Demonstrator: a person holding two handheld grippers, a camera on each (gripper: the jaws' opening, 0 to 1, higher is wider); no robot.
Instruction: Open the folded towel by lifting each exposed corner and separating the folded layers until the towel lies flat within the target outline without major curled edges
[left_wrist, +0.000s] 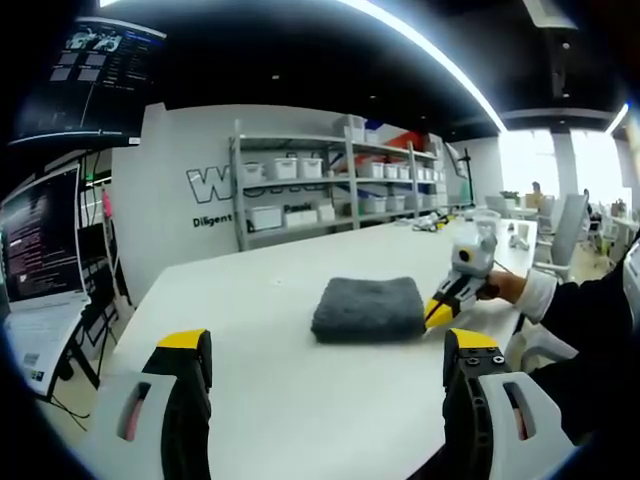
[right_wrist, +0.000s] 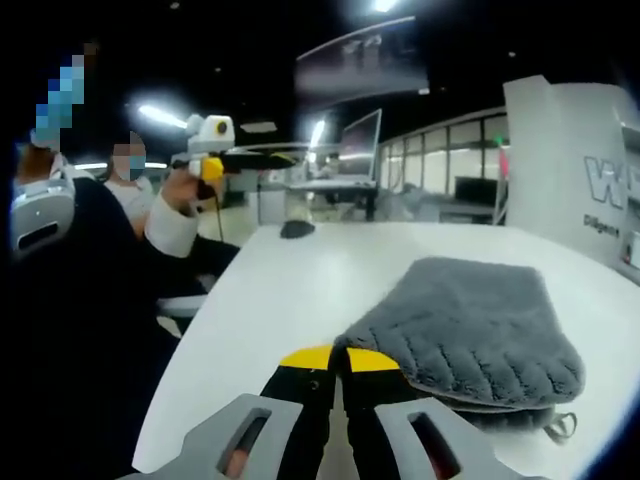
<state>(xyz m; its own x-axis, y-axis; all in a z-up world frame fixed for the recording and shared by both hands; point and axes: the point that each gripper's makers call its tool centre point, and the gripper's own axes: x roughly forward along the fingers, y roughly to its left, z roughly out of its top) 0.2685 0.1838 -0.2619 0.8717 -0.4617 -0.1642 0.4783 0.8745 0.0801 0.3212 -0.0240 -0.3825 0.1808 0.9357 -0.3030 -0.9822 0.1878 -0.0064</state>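
Now the right tool, tips pressed together, is touching the folded towel's near edge; the left tool, spread, is hanging well back over the surface.

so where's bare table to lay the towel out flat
The white table is bare between the left gripper and the folded grey towel, and beyond the towel toward the shelves. It is crowded at the towel's near corner, where the right gripper sits with jaws shut.
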